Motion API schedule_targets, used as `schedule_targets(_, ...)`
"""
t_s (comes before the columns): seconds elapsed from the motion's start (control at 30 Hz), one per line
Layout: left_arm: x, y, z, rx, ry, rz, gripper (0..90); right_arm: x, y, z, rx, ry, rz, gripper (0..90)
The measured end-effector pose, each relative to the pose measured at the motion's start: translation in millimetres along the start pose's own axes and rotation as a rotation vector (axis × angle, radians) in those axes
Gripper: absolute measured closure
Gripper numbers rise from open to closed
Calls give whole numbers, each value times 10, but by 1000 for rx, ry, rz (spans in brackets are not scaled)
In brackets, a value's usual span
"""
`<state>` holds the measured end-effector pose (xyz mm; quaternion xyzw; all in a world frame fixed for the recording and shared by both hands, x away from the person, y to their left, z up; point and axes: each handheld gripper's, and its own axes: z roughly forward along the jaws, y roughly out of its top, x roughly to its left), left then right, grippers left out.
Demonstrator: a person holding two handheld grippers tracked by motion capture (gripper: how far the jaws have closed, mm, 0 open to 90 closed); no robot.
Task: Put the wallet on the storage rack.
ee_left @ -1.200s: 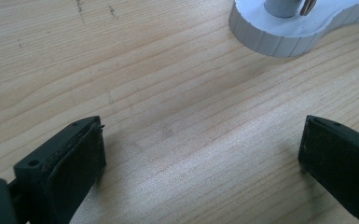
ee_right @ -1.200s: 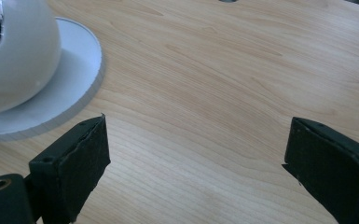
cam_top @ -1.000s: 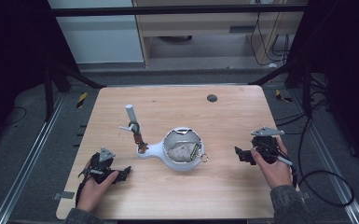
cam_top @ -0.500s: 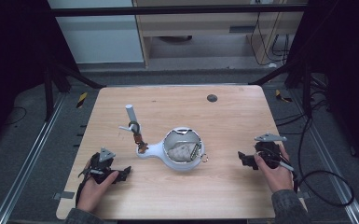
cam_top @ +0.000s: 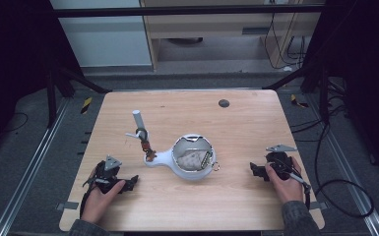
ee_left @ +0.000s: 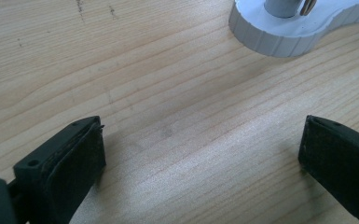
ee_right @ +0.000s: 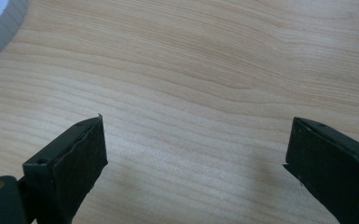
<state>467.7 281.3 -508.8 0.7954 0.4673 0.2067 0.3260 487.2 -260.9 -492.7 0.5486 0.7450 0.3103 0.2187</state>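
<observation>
High view: a white round dish with a handle-like lobe and upright grey post (cam_top: 191,160) is sitting mid-table on the light wooden table (cam_top: 236,123), between the left gripper (cam_top: 128,183) and right gripper (cam_top: 256,171). Left gripper view: jaws are gaping wide over bare wood, the dish's ribbed white lobe (ee_left: 279,39) lying ahead. Right gripper view: jaws are spreading wide, gripping nothing.

Dim, grainy high view; surroundings dark; gripper views brighter, soft shadows.

no readable text, labels, brands or numbers anywhere, no legible signs on any surface
</observation>
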Motion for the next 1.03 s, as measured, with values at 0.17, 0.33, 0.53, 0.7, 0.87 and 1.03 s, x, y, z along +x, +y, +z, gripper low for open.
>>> schedule_targets(0.17,0,0,0,0,1,0,0,-25,-30,82,-7,-16,28,55)
schedule_targets(0.33,-1,0,0,0,0,-1,0,-34,-74,134,-5,-20,48,50)
schedule_targets(0.53,-1,0,2,-2,-1,-2,0,-9,-95,162,-23,-40,19,27)
schedule_targets(0.7,2,2,2,2,-3,1,0,13,-110,169,-37,-48,23,19)
schedule_targets(0.87,-1,4,6,0,-4,-3,0,43,-146,137,-37,-45,19,19)
schedule_targets(1.03,-1,4,6,0,-5,-3,0,72,-162,123,-37,-41,16,18)
